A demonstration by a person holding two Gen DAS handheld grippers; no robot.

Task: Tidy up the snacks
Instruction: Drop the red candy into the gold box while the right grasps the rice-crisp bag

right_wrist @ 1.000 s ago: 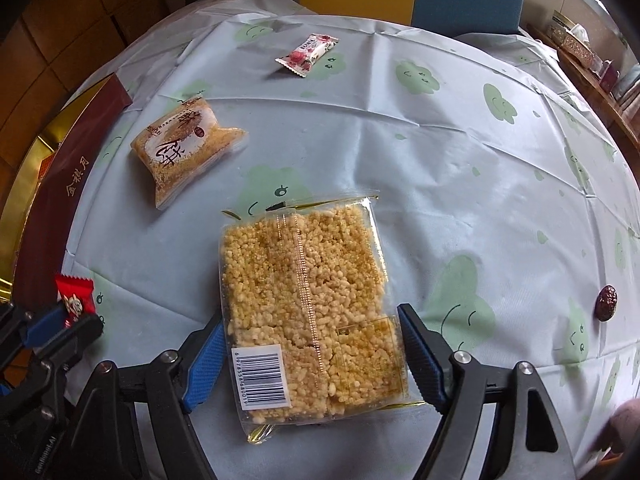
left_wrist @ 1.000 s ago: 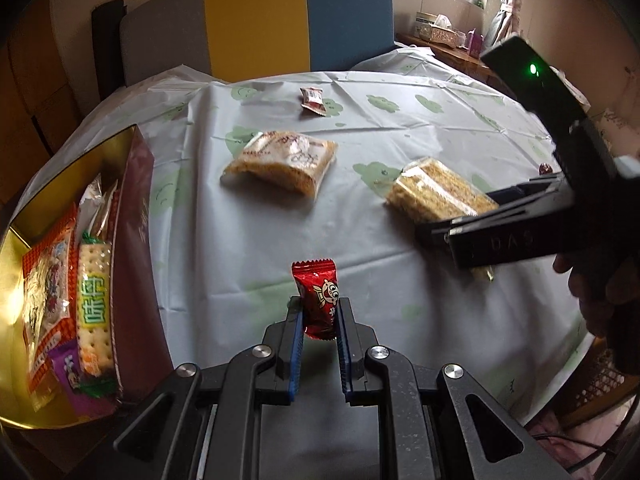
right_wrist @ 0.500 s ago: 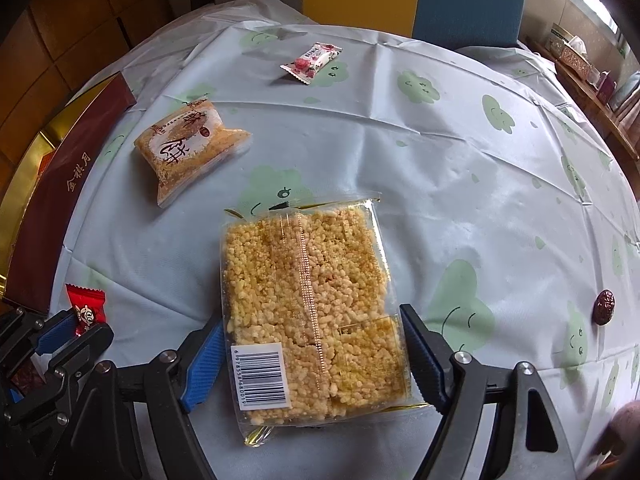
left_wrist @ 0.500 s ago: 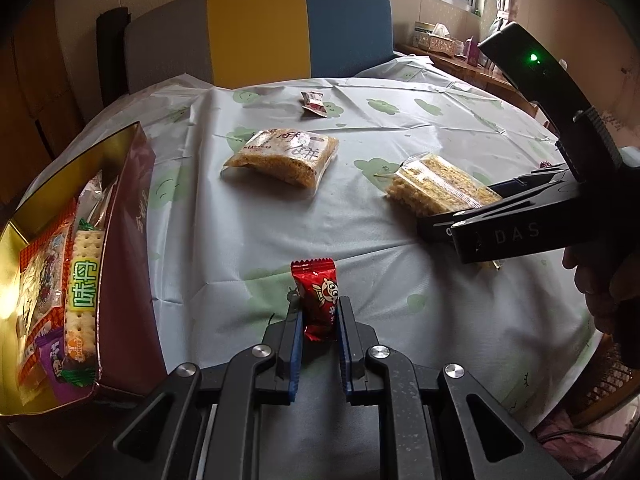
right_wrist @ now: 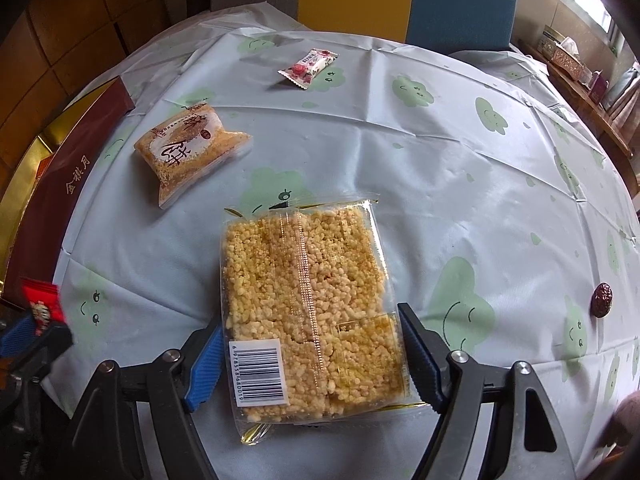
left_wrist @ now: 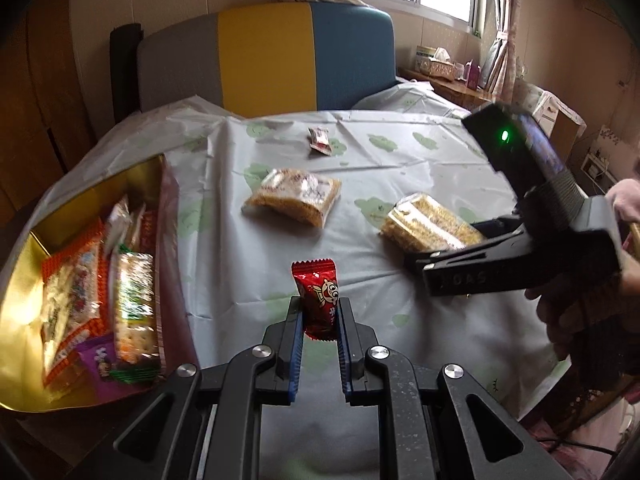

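My left gripper is shut on a small red candy packet, held upright above the table's near edge; the packet also shows at the left of the right wrist view. My right gripper is open, its jaws on either side of a clear pack of yellow puffed-rice cake lying on the table; I cannot tell if the pads touch it. A gold-lined snack box with several packets sits at the left.
A tan biscuit bag lies mid-table. A small pink-and-white candy lies at the far side. A dark red date sits at the right. A striped chair back stands behind the table.
My left gripper with the red candy has lifted and tilted up, so more of the room shows. The right gripper has stayed around the rice cake pack.
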